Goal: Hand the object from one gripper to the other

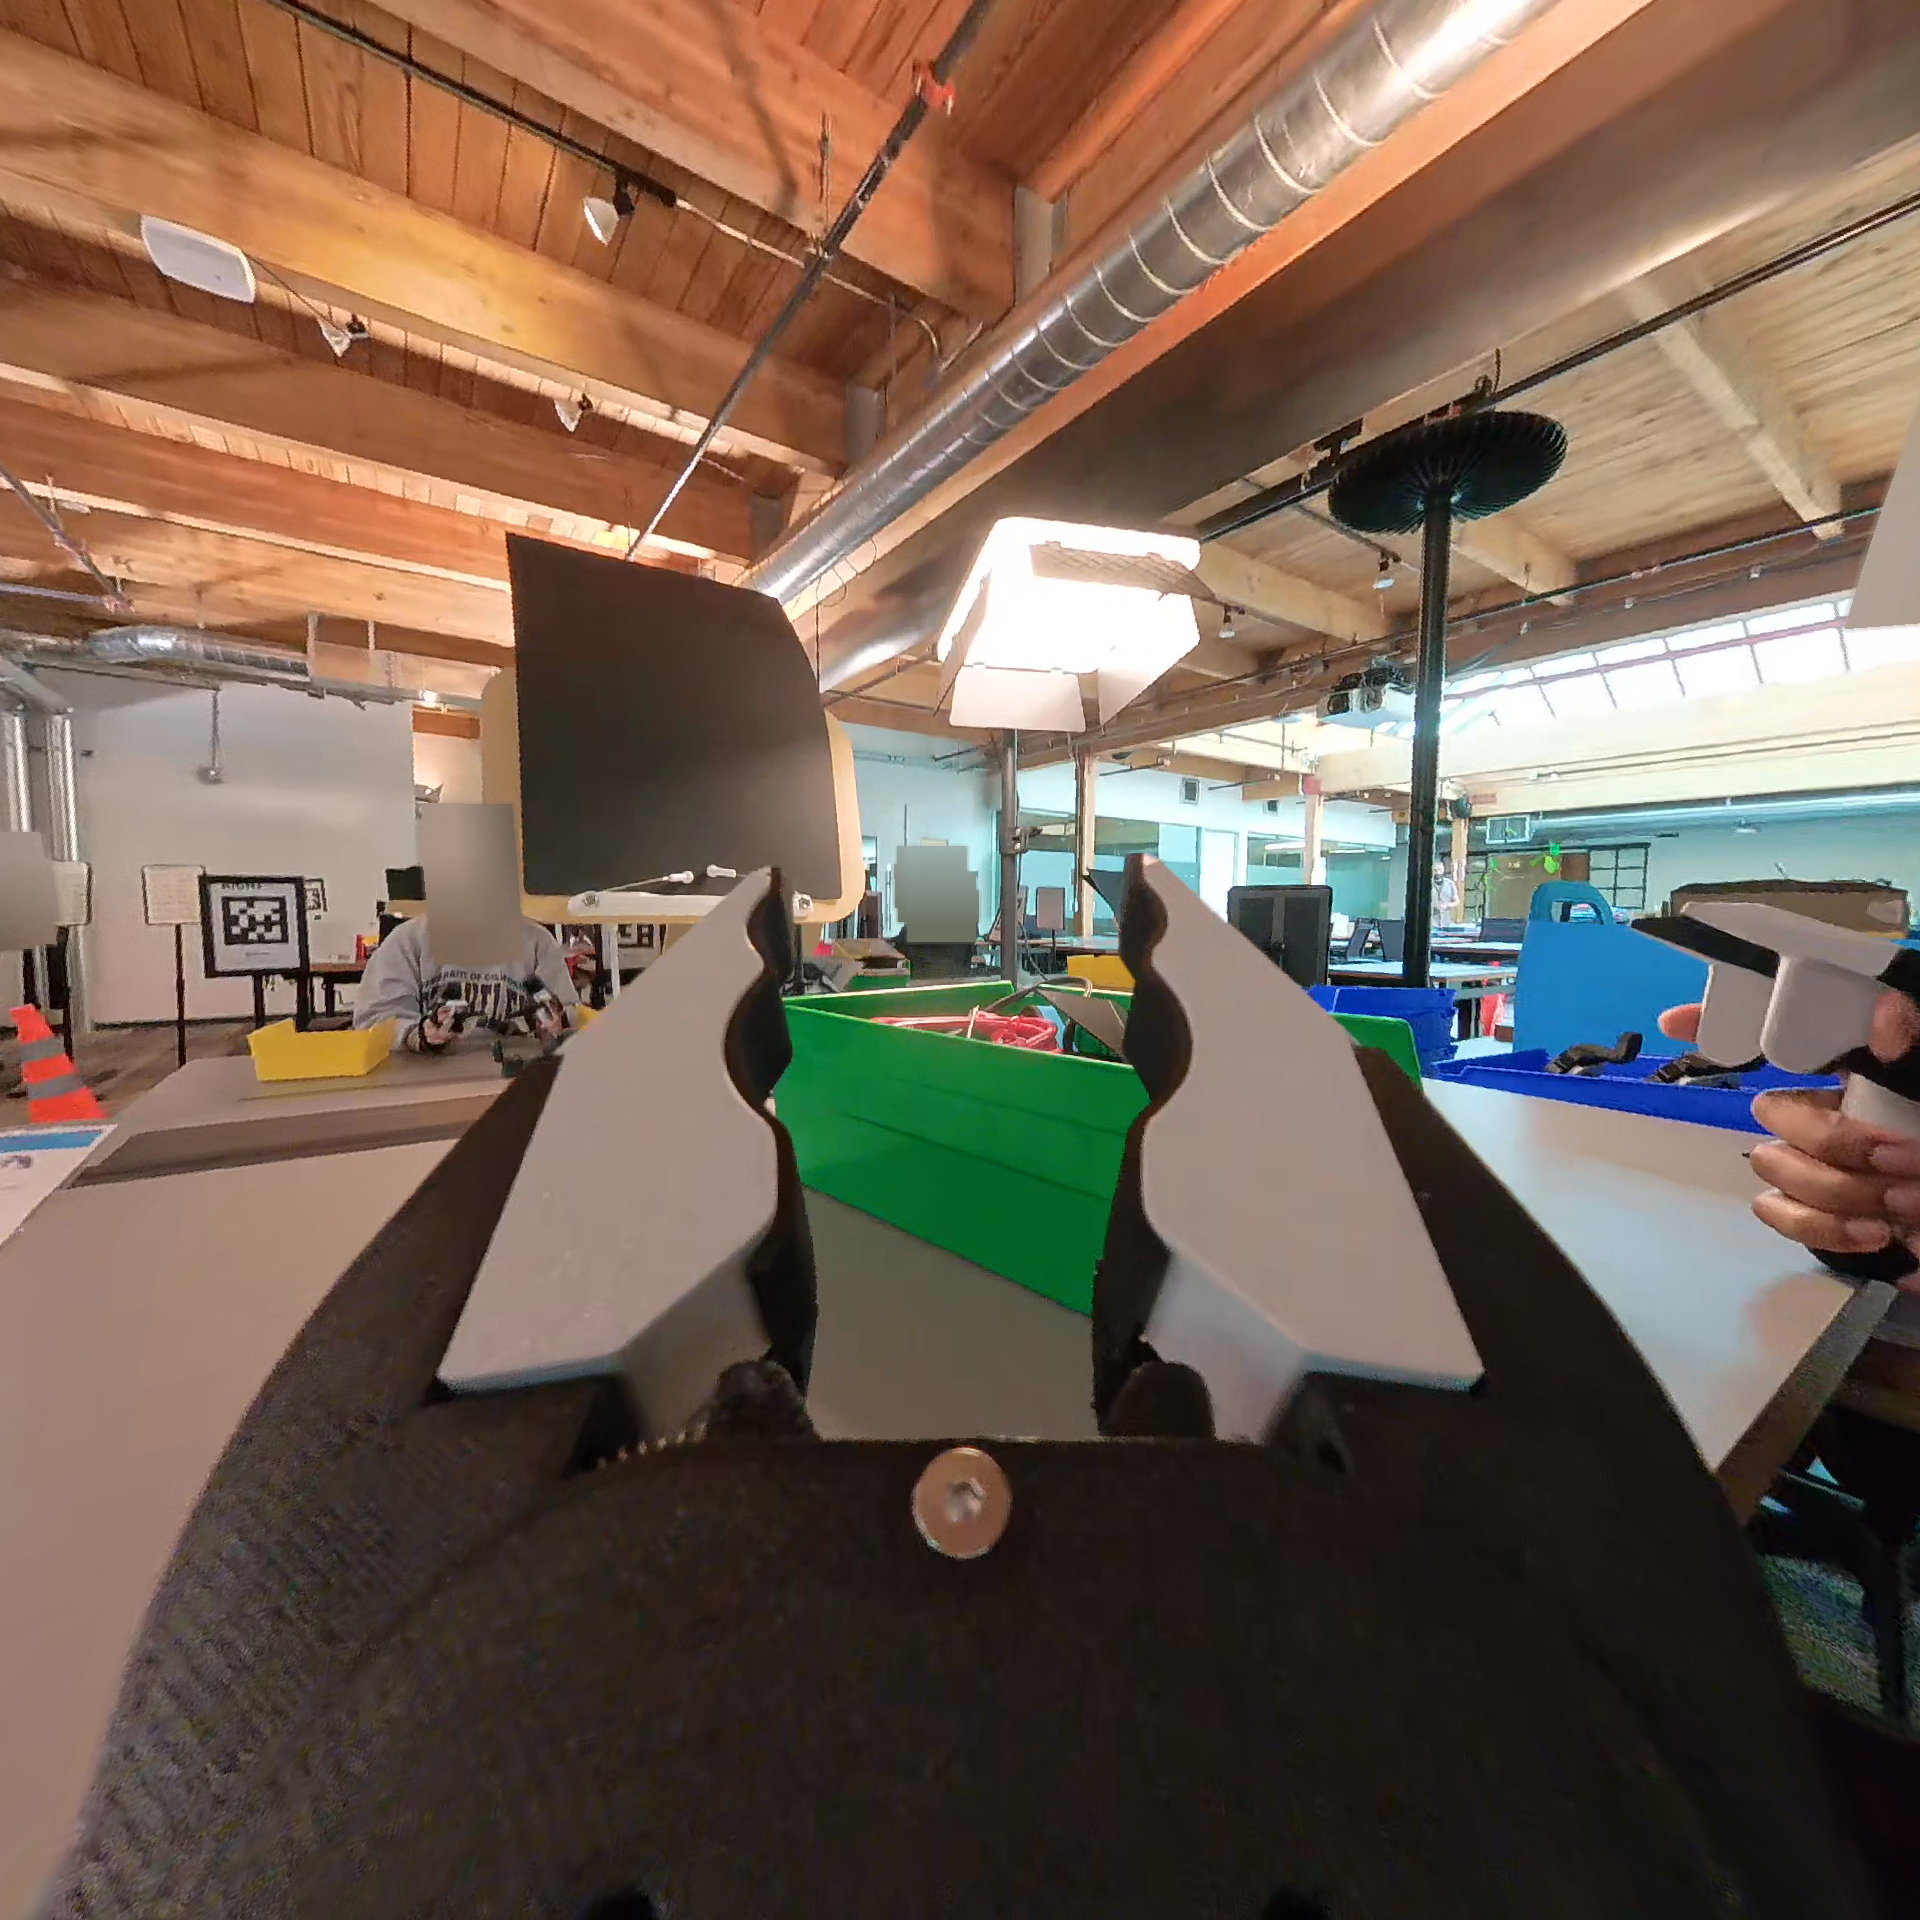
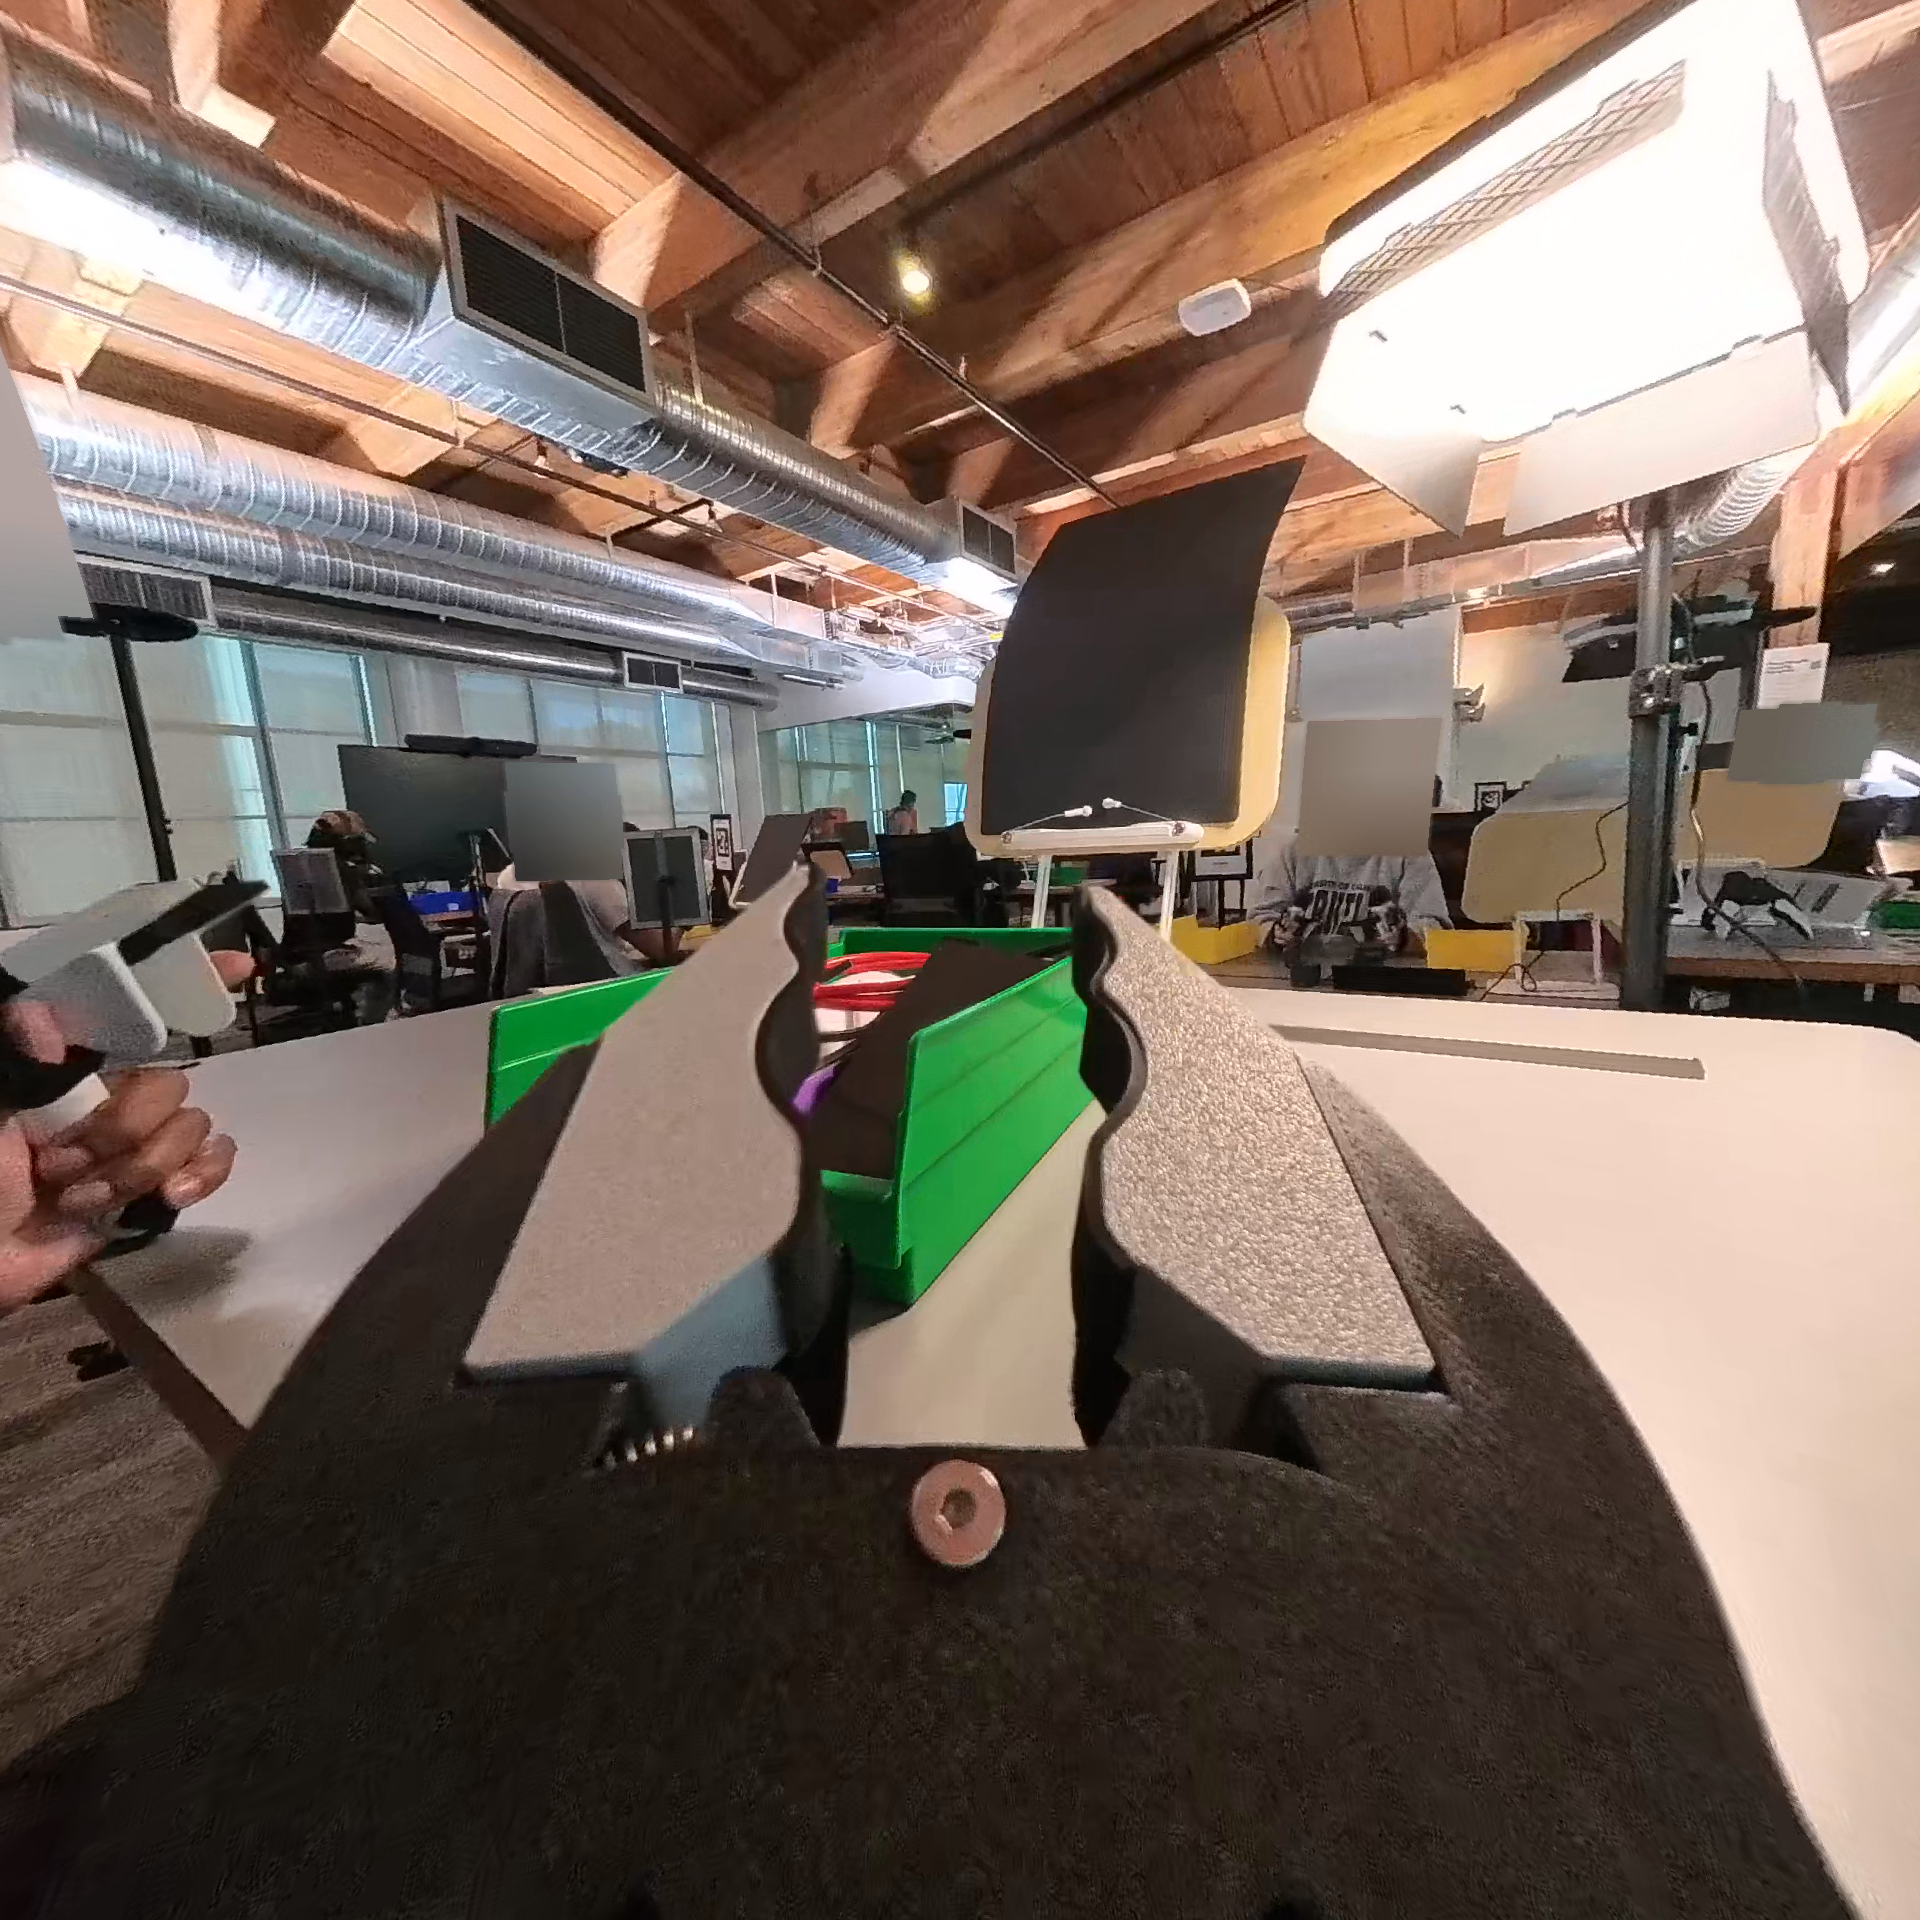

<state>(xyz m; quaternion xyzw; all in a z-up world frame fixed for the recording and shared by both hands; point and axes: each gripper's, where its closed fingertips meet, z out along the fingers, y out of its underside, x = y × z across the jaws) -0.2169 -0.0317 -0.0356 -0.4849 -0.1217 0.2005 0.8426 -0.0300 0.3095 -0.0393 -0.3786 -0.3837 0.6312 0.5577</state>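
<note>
My left gripper [image 1: 951, 883] is open and empty, held above the white table [image 1: 208, 1247] and pointing at a green bin [image 1: 935, 1132]. My right gripper [image 2: 940, 914] is open and empty too, pointing at the same green bin [image 2: 966, 1122] from its other side. The bin holds red cable [image 2: 862, 992], a dark flat item [image 2: 914, 1049] and something purple [image 2: 816, 1091]. The right gripper also shows at the right edge of the left wrist view [image 1: 1766, 987], held by a hand. The left gripper shows at the left edge of the right wrist view [image 2: 125, 977], also held by a hand.
A blue bin [image 1: 1621, 1081] with black parts lies right of the green one. A black panel on a stand [image 1: 665, 727] rises behind the table. A lamp on a pole [image 1: 1060, 634] stands behind the bin. People sit at far tables with yellow bins [image 1: 322, 1044]. An orange cone [image 1: 47, 1060] stands at far left. Across from one pair of fingers to the other is roughly 40 cm.
</note>
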